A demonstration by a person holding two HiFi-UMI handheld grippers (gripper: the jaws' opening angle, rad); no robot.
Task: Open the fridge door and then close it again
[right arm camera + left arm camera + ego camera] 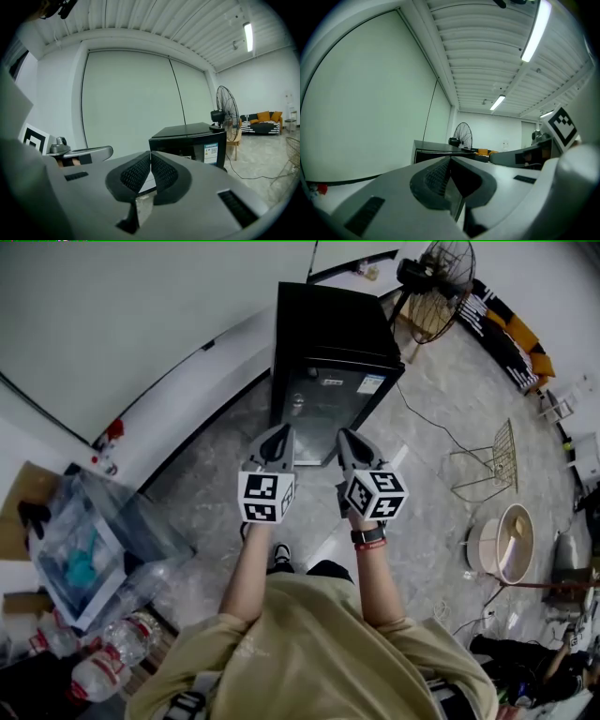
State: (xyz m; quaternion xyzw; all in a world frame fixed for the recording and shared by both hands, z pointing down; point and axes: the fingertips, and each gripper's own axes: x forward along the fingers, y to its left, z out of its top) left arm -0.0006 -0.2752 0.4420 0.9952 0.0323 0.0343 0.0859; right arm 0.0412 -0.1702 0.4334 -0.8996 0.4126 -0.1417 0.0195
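Note:
A small black fridge (330, 371) stands against the white wall, its glass door (323, 413) closed and facing me. It also shows in the right gripper view as the fridge (197, 140) and in the left gripper view as the fridge (436, 152). My left gripper (279, 432) and right gripper (345, 435) are held side by side in front of the door, a short way from it, touching nothing. Both are shut and empty, as the left gripper (450, 159) and right gripper (150, 154) show in their own views.
A standing fan (439, 277) is behind the fridge to the right, with a cable across the floor. A wire rack (497, 460) and a round tub (506, 540) lie at the right. Plastic bags, a box and bottles (89, 559) pile at the left.

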